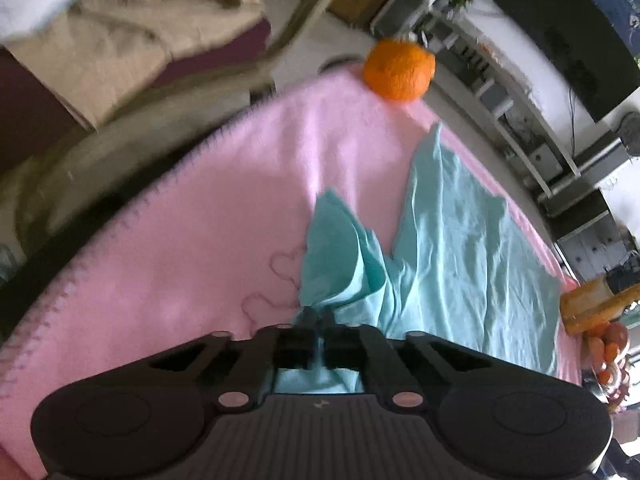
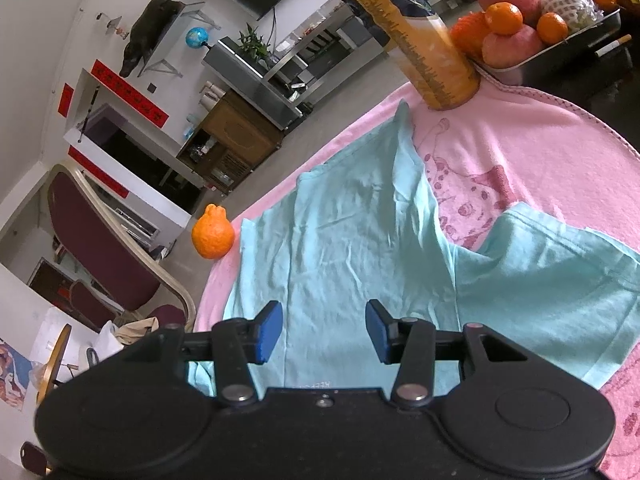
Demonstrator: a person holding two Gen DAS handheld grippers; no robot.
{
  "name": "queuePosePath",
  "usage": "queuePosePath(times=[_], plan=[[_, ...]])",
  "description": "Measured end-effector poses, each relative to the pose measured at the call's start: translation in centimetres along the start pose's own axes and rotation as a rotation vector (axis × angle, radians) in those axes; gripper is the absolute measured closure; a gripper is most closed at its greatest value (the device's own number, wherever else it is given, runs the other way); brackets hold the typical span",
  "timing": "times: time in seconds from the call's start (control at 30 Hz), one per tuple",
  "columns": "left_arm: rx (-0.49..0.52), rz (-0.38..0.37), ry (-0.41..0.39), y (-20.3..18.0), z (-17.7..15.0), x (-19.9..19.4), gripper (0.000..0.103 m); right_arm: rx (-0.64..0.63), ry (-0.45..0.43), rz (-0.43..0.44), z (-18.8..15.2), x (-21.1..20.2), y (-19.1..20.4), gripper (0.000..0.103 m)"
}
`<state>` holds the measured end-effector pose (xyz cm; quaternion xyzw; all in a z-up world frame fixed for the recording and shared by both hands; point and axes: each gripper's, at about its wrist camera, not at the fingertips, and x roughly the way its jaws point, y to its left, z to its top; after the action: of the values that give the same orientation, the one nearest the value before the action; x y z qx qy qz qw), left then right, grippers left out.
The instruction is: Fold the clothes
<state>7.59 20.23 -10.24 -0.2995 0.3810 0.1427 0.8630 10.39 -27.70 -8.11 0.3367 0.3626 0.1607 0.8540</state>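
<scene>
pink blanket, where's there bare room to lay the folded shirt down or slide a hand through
The widest bare patch of pink blanket lies between its stitched edge and the teal shirt, below the lone orange. A smaller printed strip runs between the shirt and the juice bottle. That corner is crowded: the bottle stands beside the fruit tray.

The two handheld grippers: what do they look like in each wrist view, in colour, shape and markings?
Both have a wide black body with a round disc at each side and black linkage arms on round rivets. The left gripper has a ribbed top with a small pale emblem and pinkish rivets, its fingers dark. The right gripper has silver rivets and blue pads on its fingertips. No cables or sleeves show.
</scene>
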Motion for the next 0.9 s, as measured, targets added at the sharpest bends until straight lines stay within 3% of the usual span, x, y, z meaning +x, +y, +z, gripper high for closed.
queuePosePath(times=[0.07,0.13,0.2,0.37,0.5,0.63,0.67,0.7,0.8,0.9], plan=[[0.048,0.080,-0.078,-0.3,0.3,-1.6,0.103,0.002,-0.002,0.001,0.0,-0.1,0.0,0.058],[0.106,0.202,-0.165,-0.5,0.7,-3.1,0.103,0.006,-0.006,0.004,0.0,-0.2,-0.1,0.058],[0.133,0.362,-0.197,0.0,1.4,-3.1,0.103,0.013,-0.006,0.007,0.0,-0.3,-0.2,0.057],[0.117,0.556,-0.071,2.0,1.1,1.3,0.102,0.014,0.032,-0.007,-0.3,0.5,-0.3,0.057],[0.172,0.588,-0.098,1.2,0.6,1.3,0.098,0.018,0.038,-0.043,-0.5,0.5,-0.7,0.057],[0.129,0.555,-0.132,1.1,0.4,-1.7,0.097,0.082,-0.006,-0.071,-0.3,-1.2,-1.9,0.055],[0.144,0.514,-0.137,0.5,0.0,-2.4,0.097,0.104,-0.014,-0.085,-0.2,-1.8,-2.3,0.055],[0.166,0.464,-0.142,-0.3,-0.5,-3.2,0.097,0.125,-0.020,-0.100,-0.1,-2.3,-2.7,0.054],[0.321,0.227,-0.028,-2.8,-2.8,-3.4,0.091,0.180,0.002,-0.164,-0.1,-3.1,-3.8,0.055],[0.413,0.071,0.098,-4.7,-5.3,-2.1,0.091,0.185,0.148,-0.204,-1.1,-1.3,-4.3,0.067]])
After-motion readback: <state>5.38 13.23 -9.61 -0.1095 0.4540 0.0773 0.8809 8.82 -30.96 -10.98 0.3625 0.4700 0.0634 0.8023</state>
